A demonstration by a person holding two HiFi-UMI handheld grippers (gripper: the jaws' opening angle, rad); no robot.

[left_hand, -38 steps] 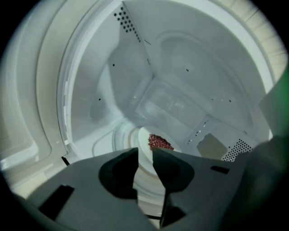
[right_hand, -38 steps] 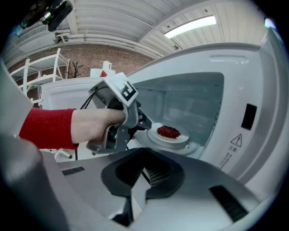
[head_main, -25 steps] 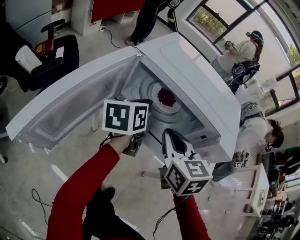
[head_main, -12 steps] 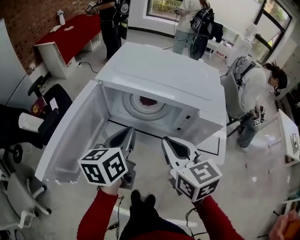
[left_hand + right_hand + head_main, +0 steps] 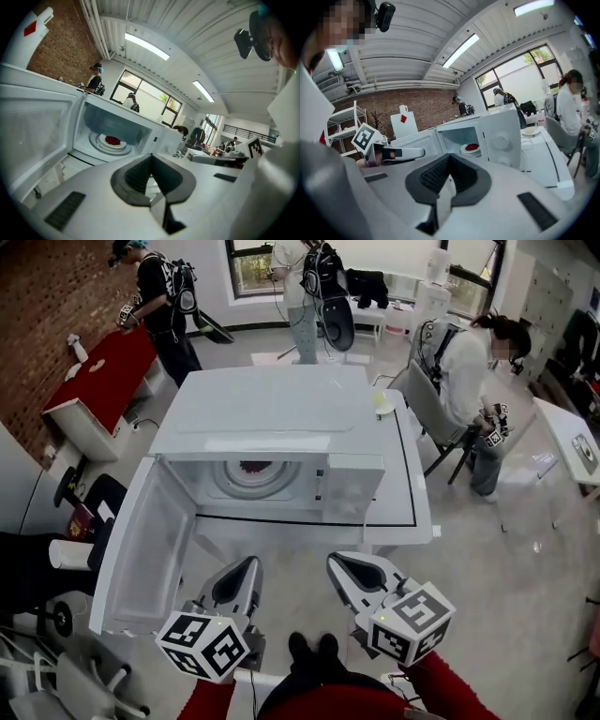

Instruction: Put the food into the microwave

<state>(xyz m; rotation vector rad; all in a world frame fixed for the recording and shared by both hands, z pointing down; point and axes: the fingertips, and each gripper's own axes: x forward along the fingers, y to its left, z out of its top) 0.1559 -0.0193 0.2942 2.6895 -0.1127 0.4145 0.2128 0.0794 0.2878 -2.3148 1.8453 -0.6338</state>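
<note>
- Food (image 5: 251, 466) lies inside the microwave (image 5: 272, 413); placing it appears done.
- Door (image 5: 141, 554) stands open; closing it likely remains.
- Left gripper (image 5: 239, 570) and right gripper (image 5: 349, 568) are both closed and empty, apart from the microwave.

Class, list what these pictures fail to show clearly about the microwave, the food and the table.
- Food: head view, too small and partly behind the microwave cavity's upper edge; only a red heap shows.
- Control panel markings: right gripper view, too small to read.
- Door outer face: every view, turned away.
- Dish on the table: head view, contents too small.
</note>
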